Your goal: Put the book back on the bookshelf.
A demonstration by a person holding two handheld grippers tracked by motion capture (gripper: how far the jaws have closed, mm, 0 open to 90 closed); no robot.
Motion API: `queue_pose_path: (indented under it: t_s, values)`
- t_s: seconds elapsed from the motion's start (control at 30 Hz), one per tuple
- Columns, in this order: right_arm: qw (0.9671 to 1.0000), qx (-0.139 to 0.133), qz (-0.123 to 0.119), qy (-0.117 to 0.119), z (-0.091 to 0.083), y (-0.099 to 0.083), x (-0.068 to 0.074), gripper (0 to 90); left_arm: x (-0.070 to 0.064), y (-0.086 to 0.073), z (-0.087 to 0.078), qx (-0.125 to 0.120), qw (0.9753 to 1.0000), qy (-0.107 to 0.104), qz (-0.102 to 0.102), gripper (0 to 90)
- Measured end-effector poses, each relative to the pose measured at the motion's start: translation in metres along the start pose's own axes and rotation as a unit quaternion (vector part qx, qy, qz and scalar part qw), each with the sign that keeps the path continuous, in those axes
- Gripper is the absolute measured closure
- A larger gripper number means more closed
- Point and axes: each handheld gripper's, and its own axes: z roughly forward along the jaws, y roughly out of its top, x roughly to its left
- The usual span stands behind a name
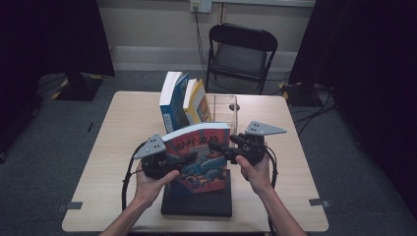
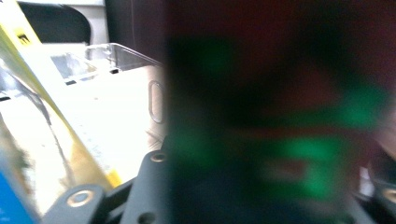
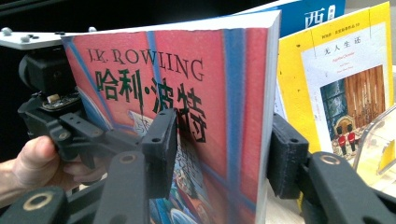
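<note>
Harry Potter paperback (image 1: 204,147), held upright near table (image 1: 113,147) centre
Left gripper (image 1: 184,158) and right gripper (image 1: 216,146) both clamped on its covers; yellow book (image 1: 199,103) and blue book (image 1: 173,101) stand just beyond, in clear rack (image 1: 227,107)

A red book cover (image 3: 187,93) at the centre of the right gripper view reads "J.K. ROWLING" in dark letters near its top, with large Chinese characters "哈利·波特" beneath. At upper right, a blue book (image 3: 317,14) shows the white character "西". Below it, a yellow book (image 3: 289,84) carries small Chinese text, too small to read surely.
</note>
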Motion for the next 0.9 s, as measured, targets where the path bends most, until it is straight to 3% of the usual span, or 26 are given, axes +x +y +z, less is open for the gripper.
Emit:
queue_pose_path:
  t_s: [0.2, 0.27, 0.33, 0.47, 0.57, 0.7, 0.9]
  values:
    - [0.9999, 0.006, -0.002, -0.008, 0.007, 0.0, 0.0, 37.2, -0.005, 0.002, -0.001, 0.003, 1.0, 0.007, 0.002, 74.4]
    - [0.9997, 0.016, -0.008, -0.02, 0.007, -0.003, 0.0, 34.4, -0.004, 0.002, -0.003, 0.004, 0.9999, 0.016, -0.005, 74.5]
    - [0.9998, 0.014, -0.003, -0.017, 0.006, -0.005, -0.002, 32.2, 0.001, 0.002, -0.006, 0.0, 0.9997, 0.021, -0.014, 74.5]
    - [0.9994, 0.018, -0.005, -0.029, 0.005, -0.007, -0.006, 29.4, 0.009, 0.003, -0.013, -0.011, 0.9977, 0.06, -0.03, 74.6]
    - [0.9993, 0.021, -0.007, -0.03, 0.006, -0.007, -0.008, 33.1, 0.015, 0.008, -0.016, -0.015, 0.9966, 0.074, -0.031, 74.6]
    - [0.9992, 0.029, -0.01, -0.025, 0.009, -0.007, -0.013, 39.5, 0.014, 0.011, -0.021, -0.017, 0.9955, 0.092, -0.014, 74.6]
    - [0.9987, 0.037, -0.013, -0.032, 0.018, -0.012, -0.021, 45.1, 0.021, 0.006, -0.028, -0.018, 0.9938, 0.106, -0.028, 74.6]
